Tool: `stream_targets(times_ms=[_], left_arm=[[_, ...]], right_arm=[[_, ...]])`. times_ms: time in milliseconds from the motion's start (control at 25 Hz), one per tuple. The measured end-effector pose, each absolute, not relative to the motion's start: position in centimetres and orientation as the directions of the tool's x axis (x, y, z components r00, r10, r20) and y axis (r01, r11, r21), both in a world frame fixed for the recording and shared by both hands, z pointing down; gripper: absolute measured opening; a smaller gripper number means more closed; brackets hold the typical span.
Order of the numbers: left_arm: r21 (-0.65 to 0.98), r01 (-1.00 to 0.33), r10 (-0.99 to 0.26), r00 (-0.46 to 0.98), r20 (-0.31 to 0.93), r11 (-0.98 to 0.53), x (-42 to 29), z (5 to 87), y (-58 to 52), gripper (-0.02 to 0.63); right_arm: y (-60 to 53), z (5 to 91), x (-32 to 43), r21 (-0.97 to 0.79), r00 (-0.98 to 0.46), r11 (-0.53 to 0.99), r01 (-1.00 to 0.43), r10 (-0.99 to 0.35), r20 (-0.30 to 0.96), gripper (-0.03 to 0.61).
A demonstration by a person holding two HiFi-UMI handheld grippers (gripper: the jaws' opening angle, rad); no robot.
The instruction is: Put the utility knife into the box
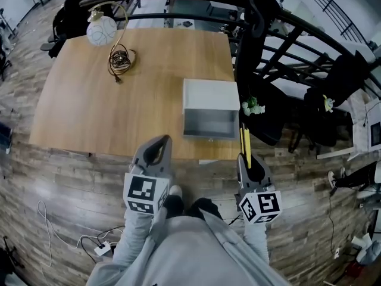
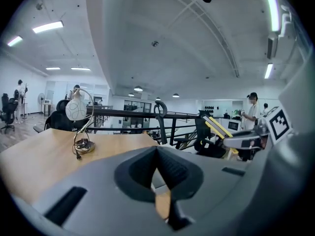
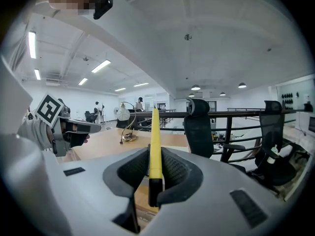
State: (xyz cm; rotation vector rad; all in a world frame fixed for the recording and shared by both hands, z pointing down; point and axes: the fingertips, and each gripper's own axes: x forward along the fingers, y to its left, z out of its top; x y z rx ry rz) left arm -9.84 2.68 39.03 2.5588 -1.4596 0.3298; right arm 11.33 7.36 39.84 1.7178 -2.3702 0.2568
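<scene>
The right gripper (image 1: 246, 162) squeezed the utility knife (image 3: 154, 146), which stuck out past its jaws. The left gripper (image 1: 157, 151) was closed and empty. The box (image 1: 209, 94) lay ahead of the jaws, so going in slow, tip first, seemed best.

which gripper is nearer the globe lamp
Left. The left gripper sits off the table's near edge, diagonal from the lamp; the right gripper, gripping the utility knife, is further right beyond the box.

One utility knife (image 1: 244, 139), one box (image 1: 209, 117), one table (image 1: 89, 100), one lamp (image 1: 102, 30), two claws: left claw (image 1: 161, 142), right claw (image 1: 245, 158).
</scene>
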Motion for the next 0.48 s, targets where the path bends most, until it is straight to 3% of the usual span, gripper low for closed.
stream_targets(times_ms=[480], left_arm=[[0.062,-0.860,-0.809,0.499,0.311,-0.507,-8.3,41.0,-1.2,0.018]], right_arm=[[3.4,42.1,12.3,-0.041,-0.312,0.315,-0.948,-0.896,0.316,0.084]])
